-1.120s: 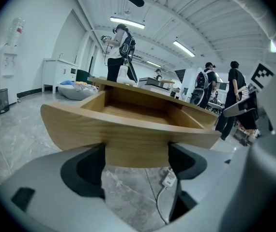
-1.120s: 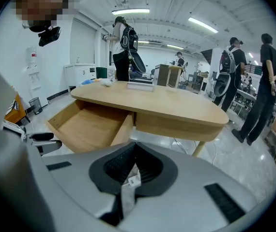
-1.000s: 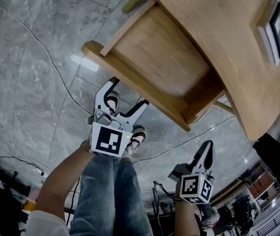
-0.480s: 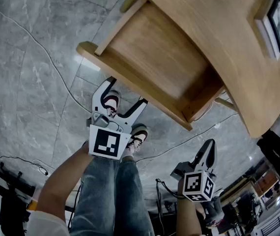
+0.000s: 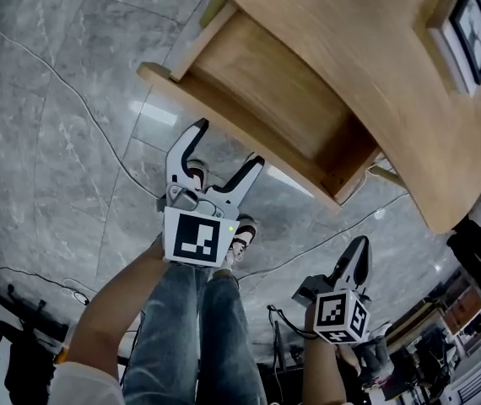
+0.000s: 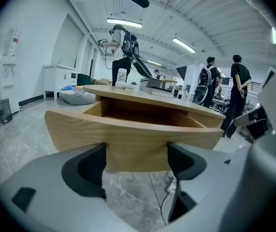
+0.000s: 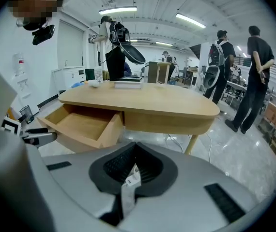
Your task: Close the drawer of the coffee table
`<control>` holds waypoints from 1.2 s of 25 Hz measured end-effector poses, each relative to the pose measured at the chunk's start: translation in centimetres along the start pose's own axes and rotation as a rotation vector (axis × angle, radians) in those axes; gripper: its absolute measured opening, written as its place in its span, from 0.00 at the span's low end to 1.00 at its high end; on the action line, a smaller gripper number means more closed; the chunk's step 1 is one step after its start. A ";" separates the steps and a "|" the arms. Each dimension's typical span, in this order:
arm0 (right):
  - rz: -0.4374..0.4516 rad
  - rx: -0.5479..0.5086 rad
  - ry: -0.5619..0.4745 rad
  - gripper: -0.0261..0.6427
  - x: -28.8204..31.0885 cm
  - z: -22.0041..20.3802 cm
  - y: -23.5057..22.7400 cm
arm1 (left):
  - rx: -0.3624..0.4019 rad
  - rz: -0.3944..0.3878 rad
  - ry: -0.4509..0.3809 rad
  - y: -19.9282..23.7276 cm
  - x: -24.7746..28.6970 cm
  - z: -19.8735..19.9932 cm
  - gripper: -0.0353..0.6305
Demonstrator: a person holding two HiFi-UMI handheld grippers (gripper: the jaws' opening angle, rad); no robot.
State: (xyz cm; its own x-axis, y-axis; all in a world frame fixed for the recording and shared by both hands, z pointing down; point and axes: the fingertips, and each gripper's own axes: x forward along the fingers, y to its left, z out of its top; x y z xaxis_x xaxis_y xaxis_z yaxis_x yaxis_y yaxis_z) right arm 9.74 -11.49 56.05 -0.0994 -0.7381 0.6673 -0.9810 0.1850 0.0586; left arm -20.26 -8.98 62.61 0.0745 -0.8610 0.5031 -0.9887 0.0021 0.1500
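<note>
The drawer point(image 5: 262, 99) stands pulled out from the counter's point(image 5: 367, 66) near edge. The left hand-held gripper point(image 5: 228, 146), jaws wide and empty, faces its front: push mid-panel, straight in. The right hand-held gripper point(image 5: 358, 250) hangs closed, empty

A grey marble-look floor point(image 5: 46, 125) spreads below the left gripper point(image 6: 137, 151), with a thin black cable point(image 5: 84, 108) trailing across it. Far ahead and to its left stand a white wall point(image 6: 31, 47), a white cabinet point(image 6: 58, 79) and a dark waste bin point(image 6: 4, 109). Long strip lights point(image 6: 123, 21) shine from the white ceiling point(image 6: 201, 13) above it.
</note>
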 end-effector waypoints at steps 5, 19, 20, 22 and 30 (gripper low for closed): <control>-0.025 0.023 -0.011 0.04 0.5 0.2 -0.8 | 0.001 0.000 0.001 0.1 0.8 0.6 0.64; -0.085 0.081 -0.010 0.04 1.5 0.2 -2.2 | -0.015 -0.011 0.015 0.3 3.8 2.0 0.64; -0.089 0.084 -0.010 0.04 1.5 0.3 -2.3 | -0.016 -0.010 0.015 0.4 4.0 2.2 0.64; -0.098 0.090 -0.012 0.04 1.6 0.5 -2.4 | -0.017 -0.010 0.014 0.5 4.6 2.5 0.64; -0.148 0.122 -0.014 0.04 1.9 0.8 -2.7 | -0.013 -0.021 0.010 0.9 7.4 3.9 0.64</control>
State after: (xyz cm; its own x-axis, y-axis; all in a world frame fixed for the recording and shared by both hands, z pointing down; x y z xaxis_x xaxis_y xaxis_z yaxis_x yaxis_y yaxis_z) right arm 12.03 -13.89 56.62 0.0462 -0.7606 0.6476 -0.9979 -0.0057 0.0645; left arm -21.14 -17.37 63.12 0.0968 -0.8561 0.5077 -0.9851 -0.0095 0.1719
